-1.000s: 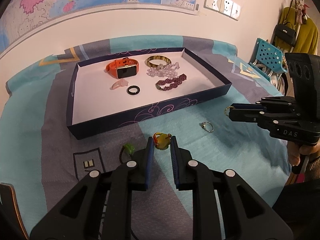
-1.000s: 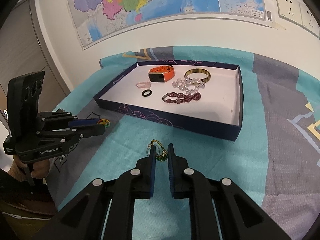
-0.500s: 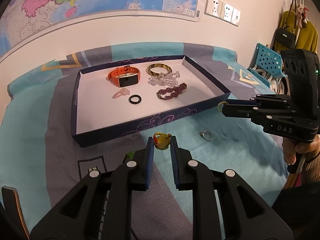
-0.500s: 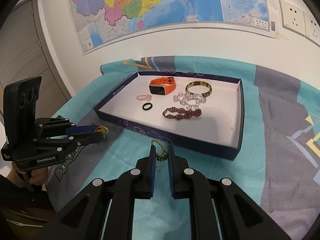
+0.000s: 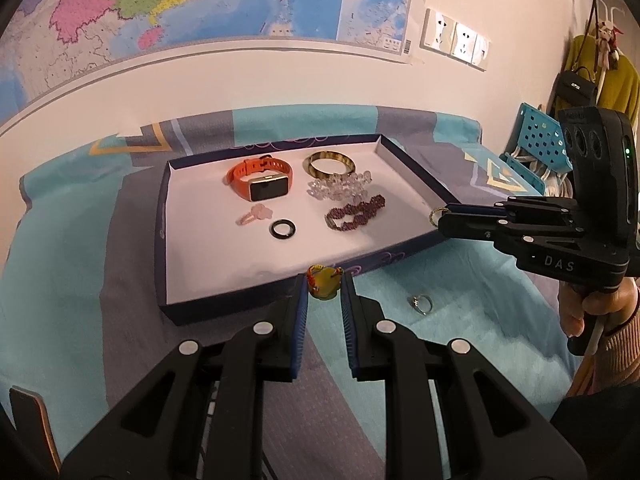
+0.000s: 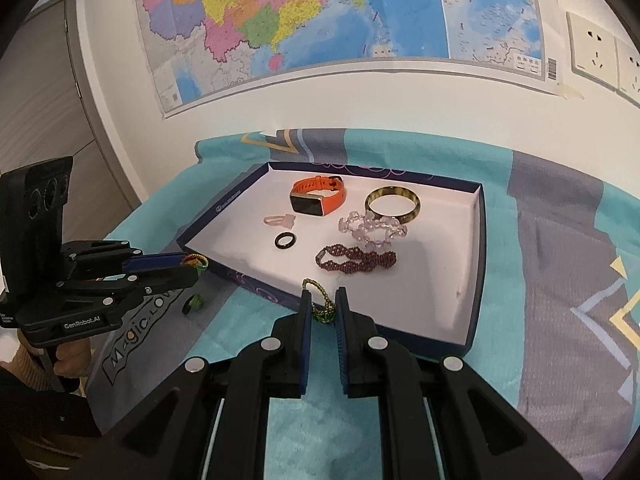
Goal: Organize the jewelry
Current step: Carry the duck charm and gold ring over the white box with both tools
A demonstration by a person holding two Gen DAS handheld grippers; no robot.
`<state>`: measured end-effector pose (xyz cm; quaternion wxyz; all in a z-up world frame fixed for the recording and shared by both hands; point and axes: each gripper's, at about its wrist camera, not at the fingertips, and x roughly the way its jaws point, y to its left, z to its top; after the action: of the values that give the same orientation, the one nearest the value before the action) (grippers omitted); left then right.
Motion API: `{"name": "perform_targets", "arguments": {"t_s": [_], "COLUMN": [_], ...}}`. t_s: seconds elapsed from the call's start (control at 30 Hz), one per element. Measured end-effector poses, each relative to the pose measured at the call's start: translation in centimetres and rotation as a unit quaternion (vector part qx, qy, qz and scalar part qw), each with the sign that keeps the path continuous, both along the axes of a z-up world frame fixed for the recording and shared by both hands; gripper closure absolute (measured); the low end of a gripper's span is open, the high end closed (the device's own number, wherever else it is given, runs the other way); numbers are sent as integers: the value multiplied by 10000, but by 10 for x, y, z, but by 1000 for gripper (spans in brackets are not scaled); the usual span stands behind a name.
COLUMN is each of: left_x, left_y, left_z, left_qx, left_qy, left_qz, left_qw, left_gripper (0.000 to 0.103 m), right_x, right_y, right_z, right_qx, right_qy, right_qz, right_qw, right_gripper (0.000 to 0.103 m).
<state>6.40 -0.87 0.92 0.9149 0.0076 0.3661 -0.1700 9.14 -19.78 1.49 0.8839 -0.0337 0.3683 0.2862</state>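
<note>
My left gripper [image 5: 324, 286] is shut on a yellow and red beaded ring [image 5: 323, 281], held just before the front wall of the dark blue tray [image 5: 168, 264]. My right gripper [image 6: 322, 306] is shut on a green and gold beaded ring [image 6: 319, 298], held at the tray's near wall [image 6: 476, 272]; it also shows in the left wrist view [image 5: 436, 216]. In the tray lie an orange watch [image 5: 260, 182], a gold bangle [image 5: 329, 163], a clear bead bracelet [image 5: 340, 186], a purple bead bracelet [image 5: 354, 214], a black ring [image 5: 283, 228] and a pink clip [image 5: 254, 216].
A silver ring [image 5: 420, 303] lies on the teal and grey cloth right of my left gripper. A green ring [image 6: 194, 303] lies on the cloth under the left gripper in the right wrist view. A wall with a map stands behind the table. A blue basket [image 5: 536, 140] stands at the right.
Both grippers have risen and moved toward the tray, each carrying its ring. The green ring and the silver ring stay on the cloth.
</note>
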Motion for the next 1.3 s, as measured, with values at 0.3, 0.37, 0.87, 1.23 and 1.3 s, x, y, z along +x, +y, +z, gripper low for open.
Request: {"name": "perform_targets", "arguments": {"t_s": [0.3, 0.37, 0.87, 1.23, 1.3], "left_x": [9, 11, 27, 35, 38], "left_y": [-1, -2, -6, -9, -9], "left_z": [4, 5, 4, 2, 2], "left_qx": [10, 13, 79, 143, 147], "left_qy": [-63, -77, -54, -55, -40], "left_qz": [25, 27, 42, 74, 91], "left_qw": [10000, 10000, 9999, 9999, 9998], "left_gripper": [86, 86, 86, 86, 86], "right_x": [8, 10, 27, 31, 32], "right_y": [3, 5, 9, 12, 12], "right_z": [0, 1, 0, 0, -1], "right_qx": [-5, -9, -26, -58, -69], "right_qy": [-7, -13, 4, -13, -14], "right_qz": [9, 11, 19, 28, 31], "right_qw": [10000, 10000, 10000, 10000, 10000], "right_gripper": [93, 93, 93, 93, 93]}}
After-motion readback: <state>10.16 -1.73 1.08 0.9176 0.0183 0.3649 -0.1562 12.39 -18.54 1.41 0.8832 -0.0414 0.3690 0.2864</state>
